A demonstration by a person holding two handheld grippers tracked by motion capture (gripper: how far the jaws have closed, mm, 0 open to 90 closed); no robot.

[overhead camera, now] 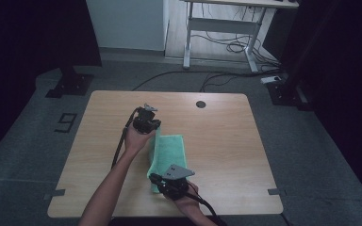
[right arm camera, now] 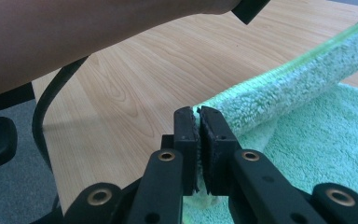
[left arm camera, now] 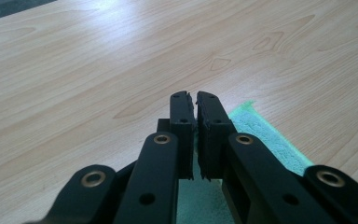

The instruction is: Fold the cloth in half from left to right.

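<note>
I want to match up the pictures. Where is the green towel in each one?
High view: the green towel lies at the table's middle, its left edge lifted between the left gripper and the right gripper.
Left gripper view: lower right, behind the closed jaws.
Right gripper view: right side, its raised edge running up to the corner.
Shared landmark: the wooden table.

On the wooden table [overhead camera: 217, 141], the left gripper [overhead camera: 153, 128] and right gripper [overhead camera: 156, 179] pinch the green towel's [overhead camera: 172, 149] left edge.
</note>
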